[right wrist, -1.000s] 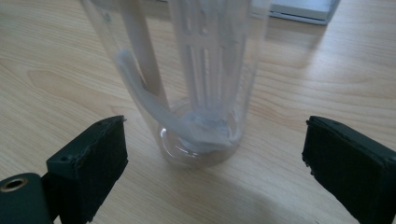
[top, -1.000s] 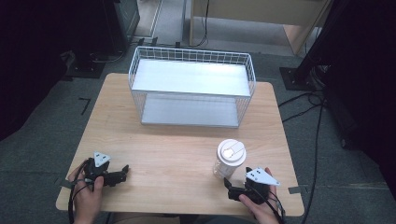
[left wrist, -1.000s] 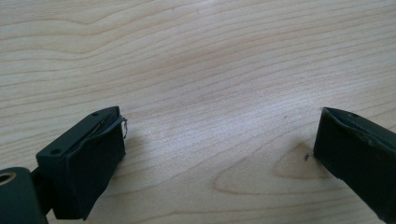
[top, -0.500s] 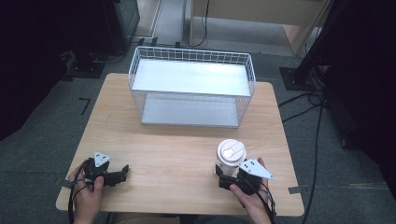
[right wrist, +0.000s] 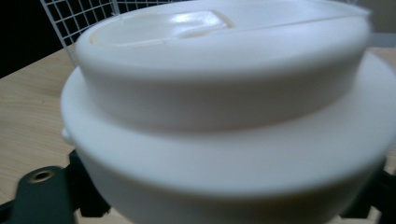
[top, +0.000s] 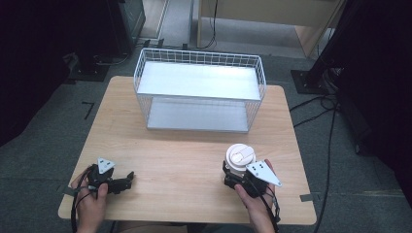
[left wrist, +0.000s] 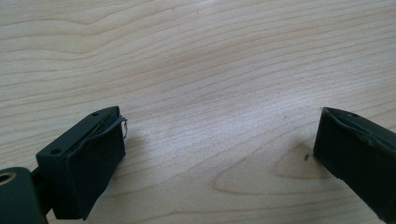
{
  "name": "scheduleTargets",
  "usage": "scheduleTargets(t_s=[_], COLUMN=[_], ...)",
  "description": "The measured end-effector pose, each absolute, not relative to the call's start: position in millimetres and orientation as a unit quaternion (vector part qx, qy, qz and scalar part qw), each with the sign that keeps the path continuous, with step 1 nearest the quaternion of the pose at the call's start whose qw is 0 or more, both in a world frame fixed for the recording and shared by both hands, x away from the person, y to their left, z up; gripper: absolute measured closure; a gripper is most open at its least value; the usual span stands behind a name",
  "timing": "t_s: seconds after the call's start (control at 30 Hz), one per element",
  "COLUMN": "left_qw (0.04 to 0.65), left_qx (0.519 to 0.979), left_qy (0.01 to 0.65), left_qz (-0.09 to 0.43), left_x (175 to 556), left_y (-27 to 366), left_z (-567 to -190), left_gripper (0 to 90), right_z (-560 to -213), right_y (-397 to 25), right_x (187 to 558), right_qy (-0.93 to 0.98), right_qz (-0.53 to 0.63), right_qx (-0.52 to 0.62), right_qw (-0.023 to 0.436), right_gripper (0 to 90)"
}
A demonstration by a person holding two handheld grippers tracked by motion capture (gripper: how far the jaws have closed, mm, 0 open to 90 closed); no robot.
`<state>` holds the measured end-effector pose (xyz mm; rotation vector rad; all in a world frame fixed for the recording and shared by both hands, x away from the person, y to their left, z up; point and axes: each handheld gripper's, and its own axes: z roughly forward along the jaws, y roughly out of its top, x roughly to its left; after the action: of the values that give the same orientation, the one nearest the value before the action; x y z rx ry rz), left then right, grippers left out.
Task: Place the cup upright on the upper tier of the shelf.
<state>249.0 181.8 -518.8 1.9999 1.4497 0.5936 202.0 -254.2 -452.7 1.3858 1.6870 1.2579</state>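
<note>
white lidded cup [top: 239, 158], white wire basket [top: 200, 90], pale wood-grain table [top: 180, 160]

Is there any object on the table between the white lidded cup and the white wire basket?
No. Only bare wooden table lies between the white lidded cup, at the right gripper, and the white wire basket.

Overhead camera faces the table [top: 194, 160]; gripper cameras skim it closely.
</note>
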Motion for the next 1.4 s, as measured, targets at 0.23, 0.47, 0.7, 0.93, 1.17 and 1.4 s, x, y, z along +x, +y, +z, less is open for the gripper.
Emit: scheduleTargets(t_s=[0.23,0.47,0.7,0.93,1.17,1.4], left_qw=[0.296,0.296,0.296,0.296,0.296,0.296], left_qx=[0.752,0.752,0.752,0.752,0.751,0.752], left_qy=[0.545,0.545,0.545,0.545,0.545,0.545], left_qz=[0.223,0.223,0.223,0.223,0.224,0.224], left_x=[249,249,249,249,249,249], left_y=[182,182,182,182,182,182], left_z=[-519,-519,-519,-519,-519,-519], left_gripper=[2.4,2.4,2.4,2.4,2.4,2.4], right_z=[-449,-438,-427,-412,-400,-378], right_y=[-251,-244,-239,-232,-226,-217], right_x=[202,207,213,222,229,239], right_qy=[0.637,0.641,0.638,0.633,0.633,0.63], right_qz=[0.484,0.493,0.5,0.504,0.51,0.52], right_qx=[0.514,0.499,0.494,0.491,0.484,0.467], right_qw=[0.309,0.312,0.314,0.322,0.324,0.338], right_gripper=[15.5,15.6,15.6,15.7,15.7,15.7])
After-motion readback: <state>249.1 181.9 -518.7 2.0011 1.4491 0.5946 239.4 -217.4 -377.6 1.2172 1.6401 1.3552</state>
